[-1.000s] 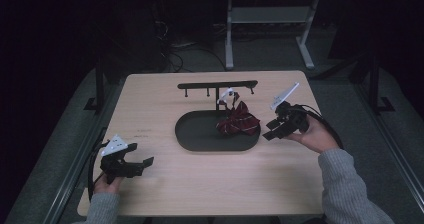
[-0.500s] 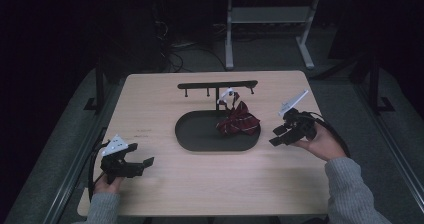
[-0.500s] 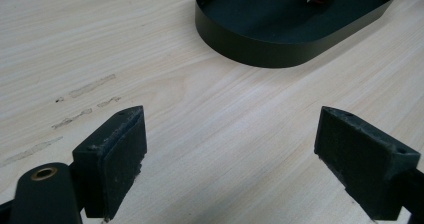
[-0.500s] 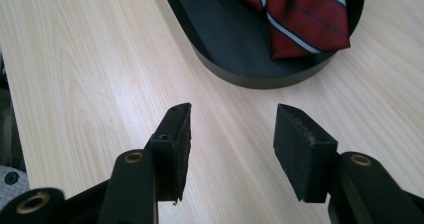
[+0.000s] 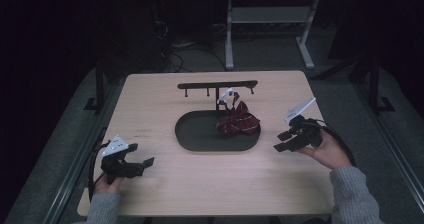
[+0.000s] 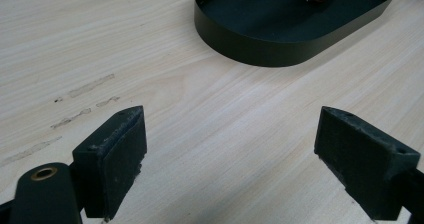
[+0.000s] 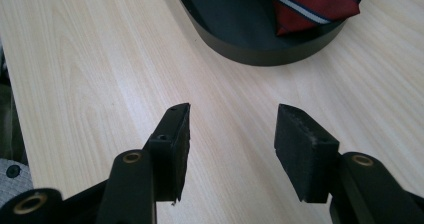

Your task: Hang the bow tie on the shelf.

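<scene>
In the high view we see the whole table (image 5: 165, 109), pale wood-grain laminate w/ rounded corners. At centre frame sits a black oval tray (image 5: 200, 134), and behind it a thin black rack (image 5: 200, 85) w/ small pegs. The tie (image 5: 239, 123) is dark red w/ thin pale stripes and lies bunched in the tray's right end. A small white tag sits at its top, too small to read.

The left gripper (image 5: 142, 162) is at lower left of that view and the right gripper (image 5: 281, 145) at right of centre. Each is black w/ a grey three-cornered plate on top, and each is well apart from the tray.

The left gripper view adds detail. Its rough black pads (image 6: 125, 149) are spread wide w/ nothing but bare wood between them, faint scuffs on the table at left, and the tray's matte wall in the upper right.

In the right gripper view we see the pads (image 7: 300, 144) apart and empty. The tray rim and a flat end of the tie, woven w/ a white-and-blue stripe, show at top, and grey knit cloth at lower left.
</scene>
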